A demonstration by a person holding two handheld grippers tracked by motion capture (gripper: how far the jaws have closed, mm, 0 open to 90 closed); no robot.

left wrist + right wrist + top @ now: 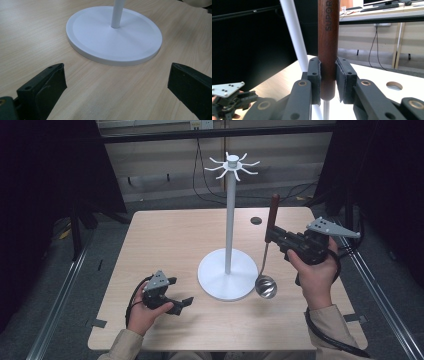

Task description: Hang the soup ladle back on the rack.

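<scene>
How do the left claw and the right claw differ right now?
The right claw is shut on the ladle's wooden handle; the left claw stands open with nothing between its jaws. The right claw is lifted off the table, the ladle hanging upright beside the white stand; the left claw sits low near the table, facing the stand's round base. Both are black, hand-held, with a grey plate on top.

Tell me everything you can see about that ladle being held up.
The ladle hangs upright, bowl down. It has a dark reddish-brown wooden handle with lettering, a thin metal shaft and a shiny round steel bowl low over the table, right beside the white stand's base. The right claw clamps the handle's lower end between its two pads.
</scene>
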